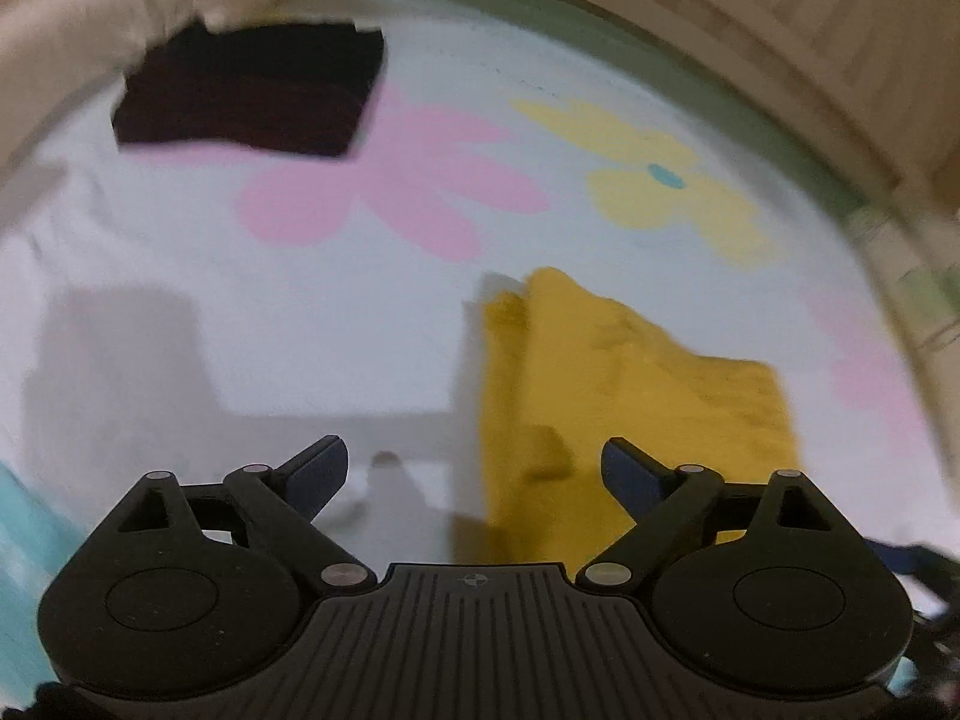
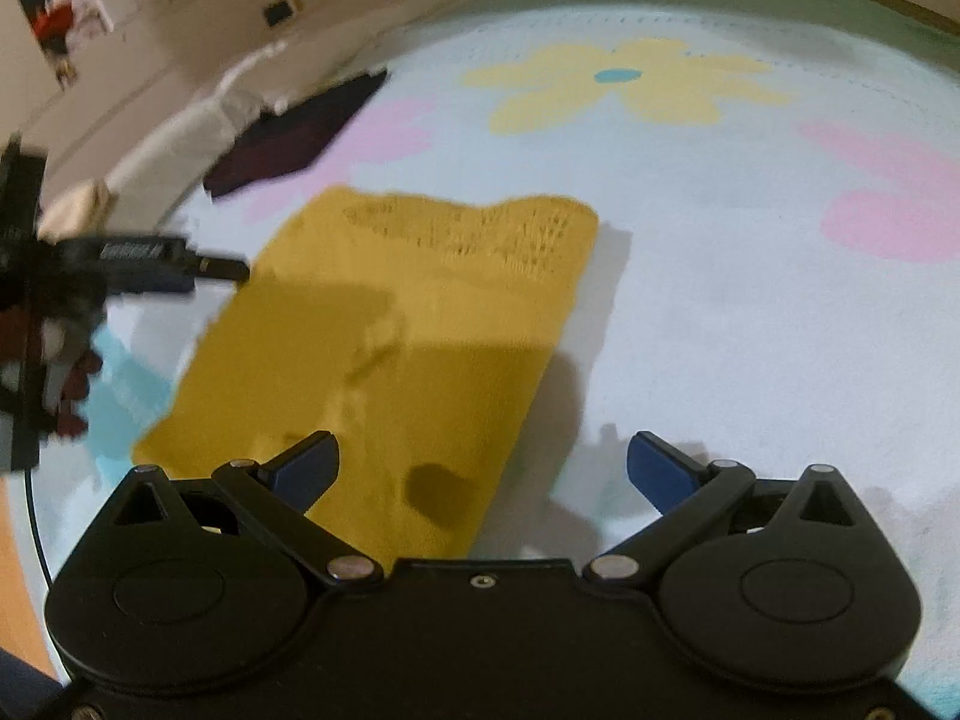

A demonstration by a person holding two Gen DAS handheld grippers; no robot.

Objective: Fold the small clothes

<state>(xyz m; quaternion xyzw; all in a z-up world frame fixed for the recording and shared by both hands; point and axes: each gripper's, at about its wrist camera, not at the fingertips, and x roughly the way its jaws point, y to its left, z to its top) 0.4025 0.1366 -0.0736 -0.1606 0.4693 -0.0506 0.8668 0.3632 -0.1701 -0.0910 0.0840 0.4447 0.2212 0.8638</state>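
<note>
A folded mustard-yellow knit garment (image 1: 630, 396) lies flat on a pale blue blanket with flower prints (image 1: 300, 312). It also shows in the right wrist view (image 2: 408, 324). My left gripper (image 1: 474, 468) is open and empty, hovering just above the blanket at the garment's left edge. My right gripper (image 2: 483, 468) is open and empty, above the garment's near right corner. The left gripper (image 2: 180, 267) also shows at the left of the right wrist view, beside the garment's left edge.
A folded dark maroon cloth (image 1: 252, 93) lies at the far left of the blanket, also in the right wrist view (image 2: 294, 132). A cream cloth pile (image 1: 90, 6) sits behind it. A wooden bed frame (image 1: 810, 60) borders the far side. Turquoise fabric (image 2: 120, 396) lies at the near left.
</note>
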